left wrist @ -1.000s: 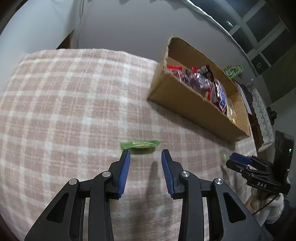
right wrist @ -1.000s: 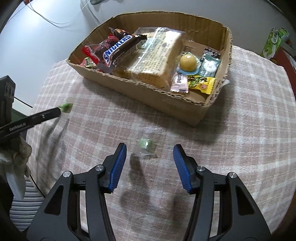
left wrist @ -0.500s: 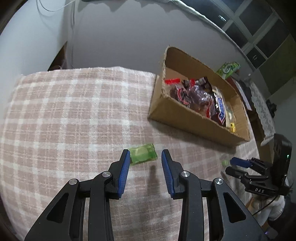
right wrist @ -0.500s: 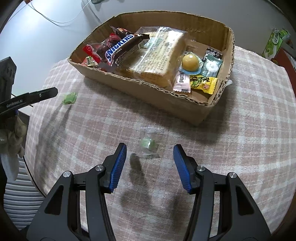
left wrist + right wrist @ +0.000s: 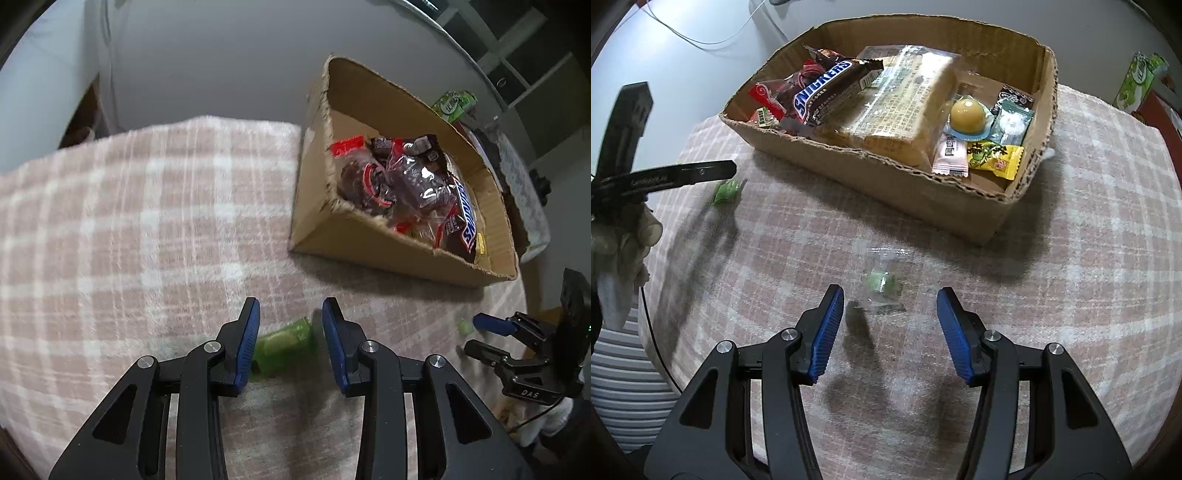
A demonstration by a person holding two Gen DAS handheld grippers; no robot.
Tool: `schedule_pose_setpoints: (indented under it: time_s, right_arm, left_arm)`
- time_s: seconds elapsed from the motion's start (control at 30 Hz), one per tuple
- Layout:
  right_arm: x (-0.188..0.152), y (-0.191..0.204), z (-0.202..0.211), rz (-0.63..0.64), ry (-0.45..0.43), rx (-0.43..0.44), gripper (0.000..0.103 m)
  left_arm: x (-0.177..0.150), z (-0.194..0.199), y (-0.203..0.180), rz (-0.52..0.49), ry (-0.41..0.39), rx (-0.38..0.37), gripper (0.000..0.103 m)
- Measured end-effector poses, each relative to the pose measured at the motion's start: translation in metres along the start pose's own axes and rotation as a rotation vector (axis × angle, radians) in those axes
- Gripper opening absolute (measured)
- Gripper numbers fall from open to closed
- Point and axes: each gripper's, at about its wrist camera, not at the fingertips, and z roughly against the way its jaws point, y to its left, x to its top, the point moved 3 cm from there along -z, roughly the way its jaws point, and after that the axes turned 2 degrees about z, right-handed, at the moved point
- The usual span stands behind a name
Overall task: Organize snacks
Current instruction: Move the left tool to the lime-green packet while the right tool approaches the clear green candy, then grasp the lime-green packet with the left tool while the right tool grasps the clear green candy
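1. Presently, left tongs (image 5: pixel 290 341) — angled down at the plaid-covered desk (image 5: pixel 147 229), blades narrowly spread with nothing pinched. The green snack packet (image 5: pixel 284 343) lies flat in the gap between them, nearer the left blade; whether that blade touches it cannot be told. Judged to be lined up this way so that a squeeze takes the packet across its short side.

2. Right tongs (image 5: pixel 890 332) — also tilted down, blades spread about halfway and empty. Just ahead of the tips, closer to the left blade, lies a clear wrapper with a small green sweet (image 5: pixel 882 282) inside, loose on the cloth. The wider spread probably suits the crinkled wrapper's breadth.

3. Cardboard box (image 5: pixel 1030 184) — stands beyond both tongs on the desk, top open, near wall torn and ragged. It is likely the collecting point, being within reach of both hands.

4. Box contents, seen past the right tongs:
   - Snickers bar (image 5: pixel 827 90) atop red-and-clear wrapped sweets at the left end
   - large clear-wrapped cake or bread block (image 5: pixel 897 103) in the middle
   - yellow ball in a blister (image 5: pixel 967 114), a pale teal packet, a pink sachet and a yellow sachet (image 5: pixel 995 157) at the right end

5. Task standing — two green items remain outside the box, each at its own tongs; neither lifted yet.

6. Beyond the box, to the right — a green carton (image 5: pixel 1137 81), off the desk and apparently not part of the sorting.
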Motion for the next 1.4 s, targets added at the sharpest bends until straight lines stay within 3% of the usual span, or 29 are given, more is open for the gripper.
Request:
schedule_pose_setpoints:
  time_s: [0.2, 0.5, 0.6, 0.7, 0.77, 1.17, 1.4]
  right_arm:
    - [-0.001, 0.002, -0.001, 0.004, 0.001, 0.005, 0.056]
    - [0.002, 0.002, 0.000, 0.030, 0.000, -0.001, 0.056]
    - [0.000, 0.003, 0.000, 0.026, 0.000, 0.000, 0.056]
    - [-0.003, 0.004, -0.001, 0.026, 0.001, -0.004, 0.056]
    - [-0.003, 0.006, -0.002, 0.026, 0.000, -0.005, 0.056]
    - [0.005, 0.018, -0.009, 0.045, -0.001, -0.021, 0.055]
    - [0.010, 0.034, -0.017, 0.145, 0.008, -0.138, 0.032]
  left_arm:
    - [-0.030, 0.005, -0.019, -0.084, 0.027, 0.017, 0.033]
    - [-0.053, 0.011, -0.036, -0.163, -0.044, 0.112, 0.033]
    - [-0.060, 0.008, -0.036, -0.210, -0.013, 0.129, 0.038]
    - [-0.064, 0.004, -0.033, -0.211, -0.004, 0.147, 0.043]
    - [-0.065, 0.002, -0.030, -0.201, -0.007, 0.162, 0.054]
    - [-0.063, -0.005, -0.038, -0.206, -0.060, 0.236, 0.053]
    - [-0.068, 0.000, -0.039, -0.204, -0.086, 0.255, 0.048]
